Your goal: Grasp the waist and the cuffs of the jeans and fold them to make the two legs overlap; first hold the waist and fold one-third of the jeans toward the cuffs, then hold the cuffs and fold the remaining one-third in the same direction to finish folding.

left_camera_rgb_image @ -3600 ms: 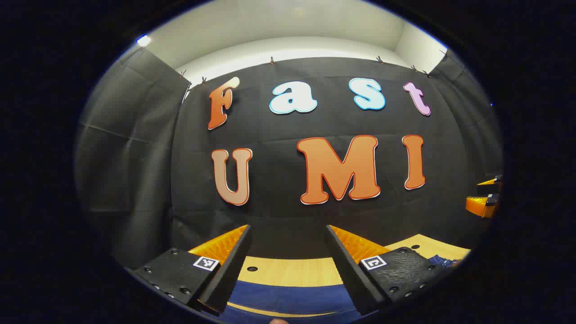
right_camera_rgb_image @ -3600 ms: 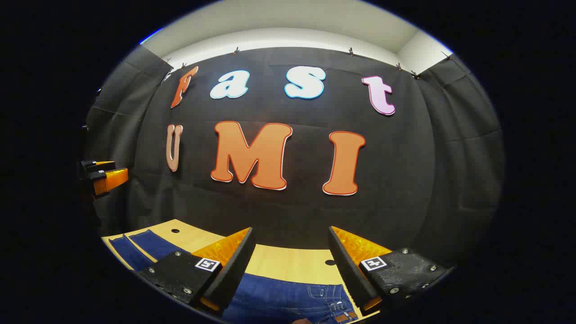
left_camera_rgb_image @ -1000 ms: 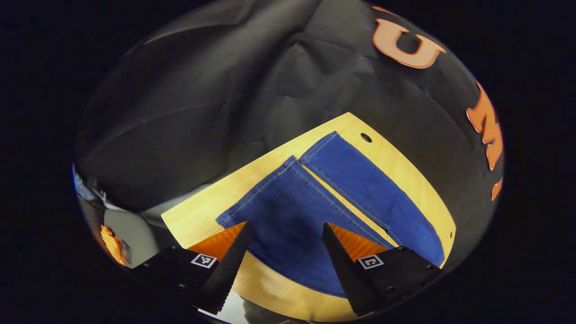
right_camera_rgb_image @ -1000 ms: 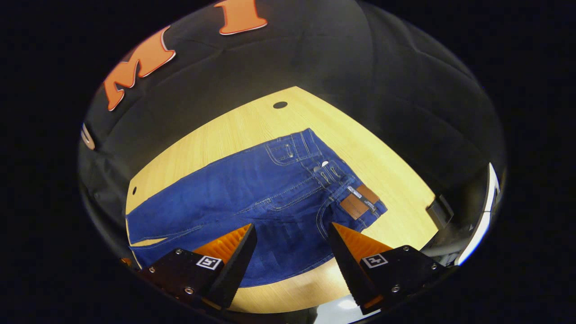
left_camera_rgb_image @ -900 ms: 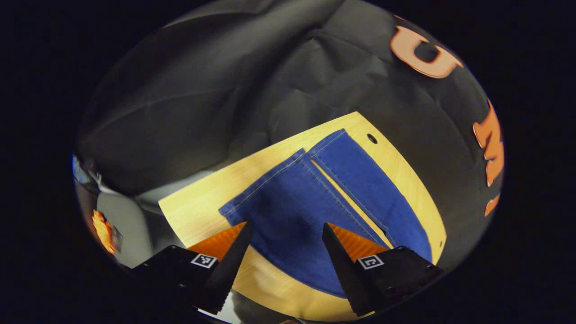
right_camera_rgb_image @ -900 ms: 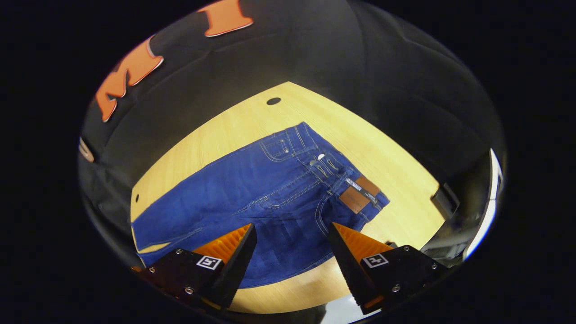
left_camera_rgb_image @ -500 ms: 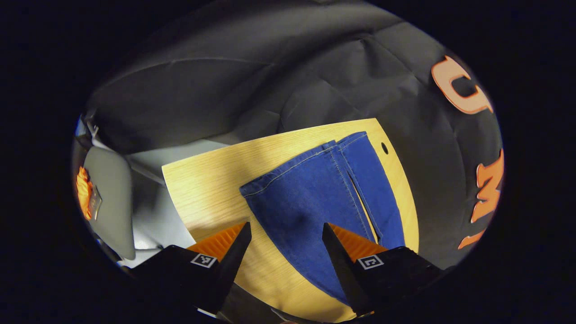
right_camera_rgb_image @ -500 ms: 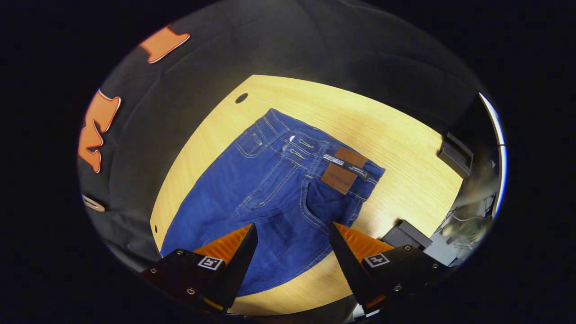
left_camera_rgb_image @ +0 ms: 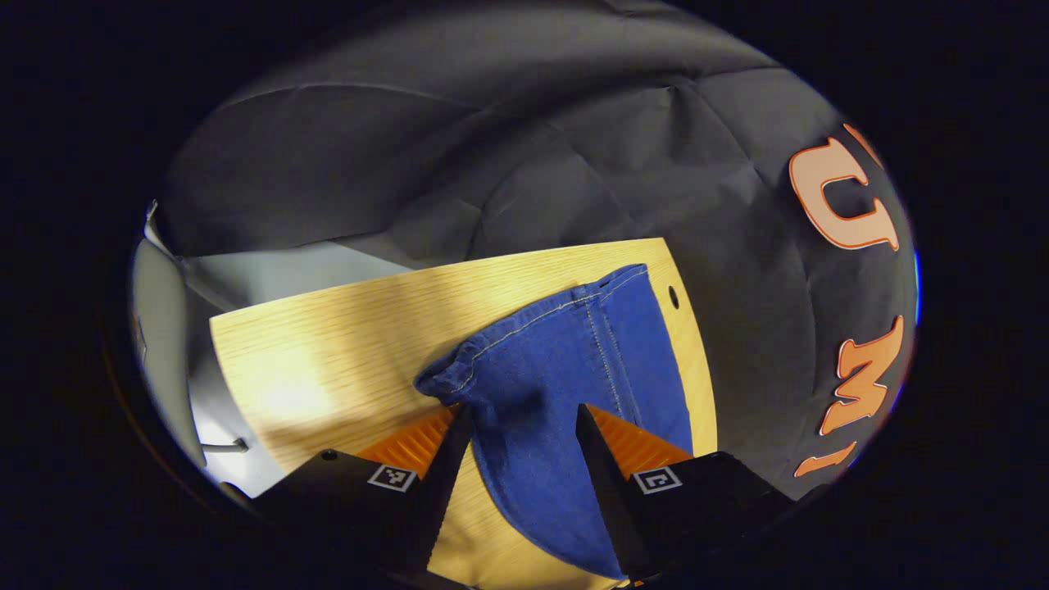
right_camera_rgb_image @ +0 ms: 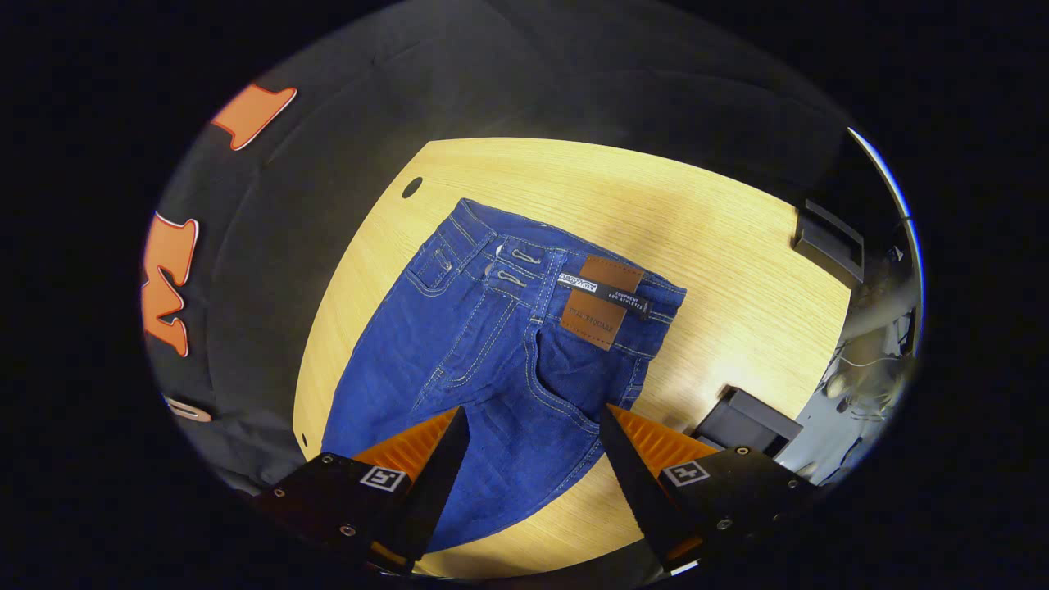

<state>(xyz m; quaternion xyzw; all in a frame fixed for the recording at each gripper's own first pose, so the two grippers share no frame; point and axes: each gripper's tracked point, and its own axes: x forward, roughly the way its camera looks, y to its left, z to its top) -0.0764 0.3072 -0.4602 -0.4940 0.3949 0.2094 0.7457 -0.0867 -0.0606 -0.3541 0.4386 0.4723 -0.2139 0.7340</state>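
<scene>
With both grippers' fingers spread, the left gripper (left_camera_rgb_image: pixel 516 414) is hovering at the blue denim jeans' (right_camera_rgb_image: pixel 492 344) bunched cuff (left_camera_rgb_image: pixel 459 373), risking pinching only one layer

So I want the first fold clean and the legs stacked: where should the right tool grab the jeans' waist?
Probably the near corner of the waistband, just past the leather patch. The jeans lie flat on the table with that edge closest to the right tool, whose jaws stand open. Come in low from the near side, one finger sliding under the band.
</scene>
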